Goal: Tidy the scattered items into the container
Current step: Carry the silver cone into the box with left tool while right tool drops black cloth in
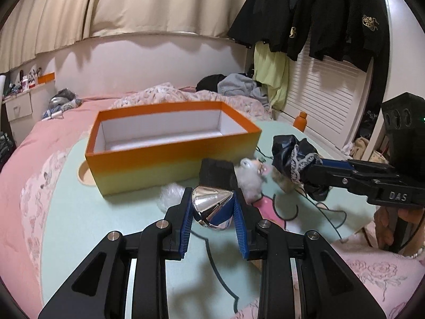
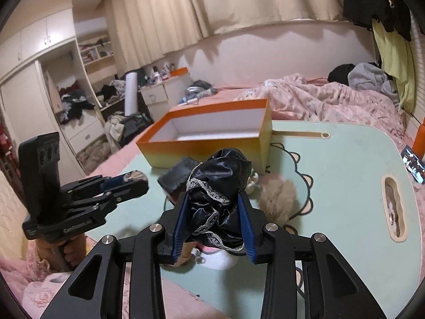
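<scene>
An open orange-to-yellow box [image 1: 170, 154] with a white inside stands on the pale green bench [image 1: 79, 212], near a shiny silver cone-tipped object [image 1: 212, 207], a crumpled black lace-trimmed cloth [image 2: 220, 199], a black block [image 1: 216, 174] and fluffy puffs [image 2: 276, 199].

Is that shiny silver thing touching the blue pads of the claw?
Touching. The left wrist view shows the silver object pinched between both blue pads of the left gripper.
</scene>
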The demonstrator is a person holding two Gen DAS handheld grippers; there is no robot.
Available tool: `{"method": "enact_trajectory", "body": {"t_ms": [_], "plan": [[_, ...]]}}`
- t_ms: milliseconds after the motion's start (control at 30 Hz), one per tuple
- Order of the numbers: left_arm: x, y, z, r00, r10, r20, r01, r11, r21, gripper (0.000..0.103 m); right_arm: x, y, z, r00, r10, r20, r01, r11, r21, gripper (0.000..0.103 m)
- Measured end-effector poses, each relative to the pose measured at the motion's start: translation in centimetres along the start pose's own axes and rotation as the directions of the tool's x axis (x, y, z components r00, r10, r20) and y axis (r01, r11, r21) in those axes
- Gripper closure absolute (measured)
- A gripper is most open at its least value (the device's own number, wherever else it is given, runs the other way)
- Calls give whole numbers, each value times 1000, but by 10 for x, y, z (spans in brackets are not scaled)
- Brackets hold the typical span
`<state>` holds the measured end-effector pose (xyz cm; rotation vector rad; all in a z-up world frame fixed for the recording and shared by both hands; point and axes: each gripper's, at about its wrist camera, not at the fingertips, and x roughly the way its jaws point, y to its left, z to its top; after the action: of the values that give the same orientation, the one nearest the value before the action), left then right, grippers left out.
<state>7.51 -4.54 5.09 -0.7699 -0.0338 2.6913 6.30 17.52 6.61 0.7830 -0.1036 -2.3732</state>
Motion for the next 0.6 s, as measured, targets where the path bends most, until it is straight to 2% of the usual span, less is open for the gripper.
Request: {"method": "enact_trajectory", "body": {"t_ms": [200, 333, 467, 600], "plan": [[-3, 13, 31, 998, 30, 56, -30, 1000, 0, 73, 1, 5, 25, 999, 21, 27, -20, 999, -32, 68], [7, 23, 60, 997, 47, 65, -48, 999, 12, 73, 15, 4, 51, 999, 6, 36, -3, 998, -65, 68], [39, 37, 83, 998, 56, 9, -57, 998, 14, 73, 40, -4, 80, 1000, 1, -4, -2, 997, -71, 68], [71, 52, 98, 997, 46, -61, -47, 999, -22, 73, 71, -9, 99, 999, -9, -45, 6, 998, -70, 68]]}}
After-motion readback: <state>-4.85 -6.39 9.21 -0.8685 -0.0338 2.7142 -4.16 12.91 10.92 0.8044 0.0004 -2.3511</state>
